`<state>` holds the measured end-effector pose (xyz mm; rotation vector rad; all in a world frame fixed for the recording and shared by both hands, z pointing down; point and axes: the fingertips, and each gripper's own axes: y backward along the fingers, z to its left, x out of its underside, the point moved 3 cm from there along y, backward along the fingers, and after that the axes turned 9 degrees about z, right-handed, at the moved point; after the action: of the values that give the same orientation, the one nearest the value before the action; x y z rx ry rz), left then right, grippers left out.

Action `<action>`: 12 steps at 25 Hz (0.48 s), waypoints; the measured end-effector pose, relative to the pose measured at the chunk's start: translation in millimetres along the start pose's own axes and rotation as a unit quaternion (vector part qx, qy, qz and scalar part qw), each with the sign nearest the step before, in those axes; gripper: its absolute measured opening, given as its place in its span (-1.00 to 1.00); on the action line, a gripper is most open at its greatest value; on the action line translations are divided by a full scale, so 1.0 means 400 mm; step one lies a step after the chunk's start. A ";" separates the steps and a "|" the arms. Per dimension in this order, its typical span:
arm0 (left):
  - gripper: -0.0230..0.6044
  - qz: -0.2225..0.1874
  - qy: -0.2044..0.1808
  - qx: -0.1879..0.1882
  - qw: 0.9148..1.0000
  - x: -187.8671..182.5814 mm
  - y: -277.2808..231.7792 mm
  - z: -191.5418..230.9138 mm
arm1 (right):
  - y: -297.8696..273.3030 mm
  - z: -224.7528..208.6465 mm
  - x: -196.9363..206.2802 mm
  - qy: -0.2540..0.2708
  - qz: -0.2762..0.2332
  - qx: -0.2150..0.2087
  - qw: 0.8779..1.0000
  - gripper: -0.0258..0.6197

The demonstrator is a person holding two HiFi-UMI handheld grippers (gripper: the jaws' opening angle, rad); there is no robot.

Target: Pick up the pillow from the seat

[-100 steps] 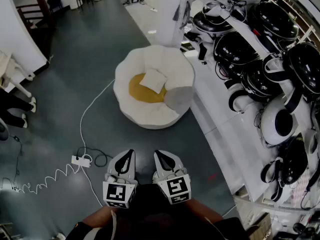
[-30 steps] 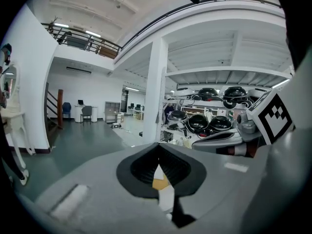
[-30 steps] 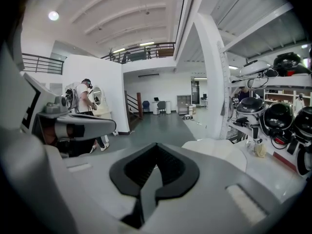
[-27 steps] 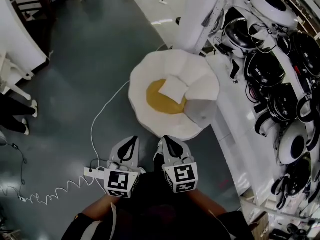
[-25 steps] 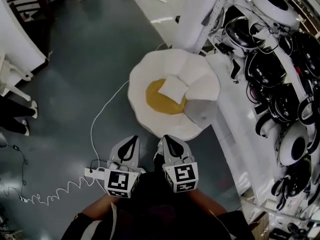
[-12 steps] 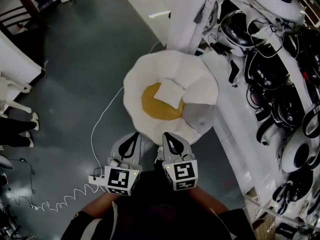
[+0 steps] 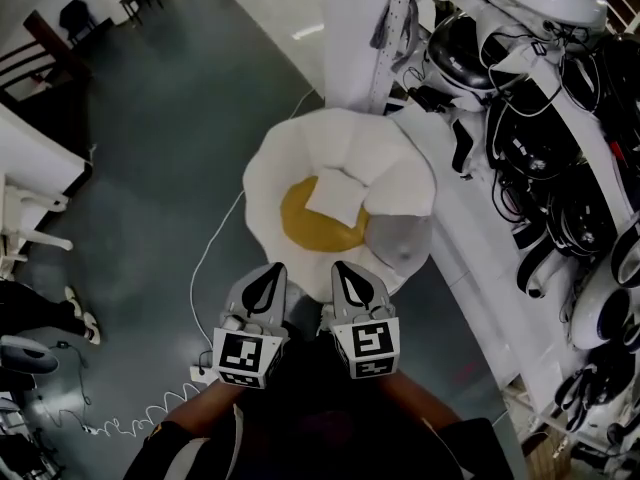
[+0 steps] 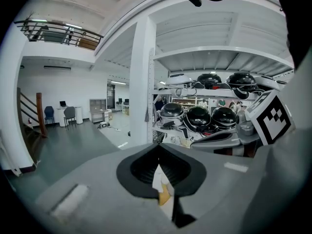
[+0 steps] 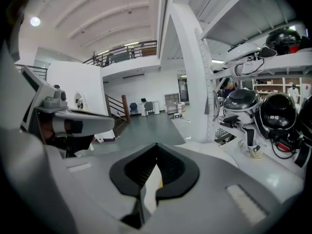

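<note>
- One white pillow [image 7: 335, 197] is lying mid-frame, on the yellow centre of the one round seat [image 7: 290, 153].
- The left hand-held gripper [image 7: 268, 280] and the right hand-held gripper [image 7: 345, 278] are hovering at lower centre, each with jaws pressed together and pinching nothing.
- Risk: reaching in unopened, they would probably be shoving the soft pillow aside.

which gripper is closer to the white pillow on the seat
Right. The right gripper is short of the pillow, nearly in line with it; the left gripper sits further left.

Left gripper [image 7: 276, 267] and right gripper [image 7: 336, 266]: grey shells, black-lined jaws, 1 black-and-white marker cube [image 7: 245, 358] each; dark top [image 7: 310, 423].
</note>
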<state>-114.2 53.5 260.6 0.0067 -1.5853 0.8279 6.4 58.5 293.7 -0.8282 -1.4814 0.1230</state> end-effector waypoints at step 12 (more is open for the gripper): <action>-0.92 0.013 -0.011 0.027 0.999 -0.024 -0.140 0.088 | -0.103 -0.062 -0.013 -0.026 0.025 0.038 0.999 -0.92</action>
<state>-117.0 -9.8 281.6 0.0341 -1.5860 0.8950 11.3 15.5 315.3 -0.8064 -1.4952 0.2378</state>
